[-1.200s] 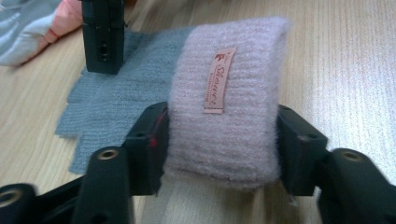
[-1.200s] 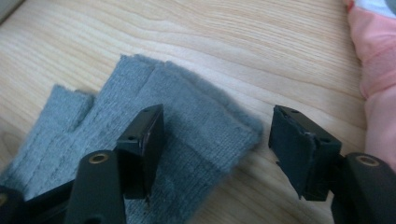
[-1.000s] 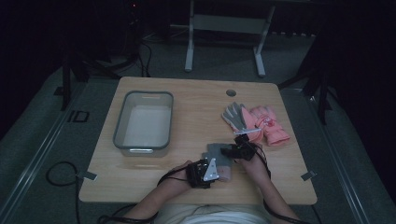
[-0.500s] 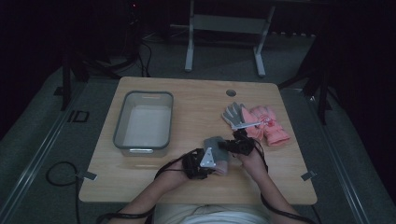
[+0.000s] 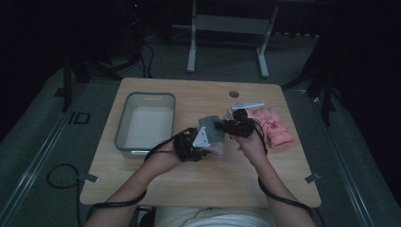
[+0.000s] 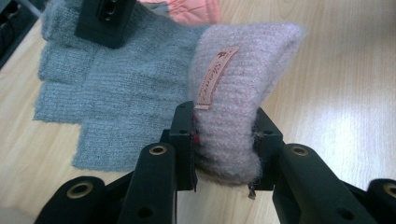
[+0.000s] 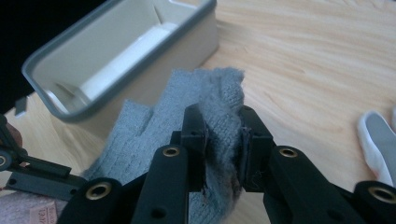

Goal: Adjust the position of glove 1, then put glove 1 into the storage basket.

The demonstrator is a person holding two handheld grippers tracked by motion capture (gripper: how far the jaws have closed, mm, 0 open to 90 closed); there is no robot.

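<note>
two black handheld grippers: left gripper [image 5: 193,144] topped by a grey three-cornered plate, right gripper [image 5: 236,125] matte black with a pale bar on top. squared black jaw pads on thick arms, brass-ringed screw holes at the pivots. black cables trailing back along both bare forearms, looping off the table edge. light-coloured top at the bottom of the high view.

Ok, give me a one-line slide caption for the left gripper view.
Left gripper shut on the pink cuff of a grey knit glove above the wooden table.
</note>
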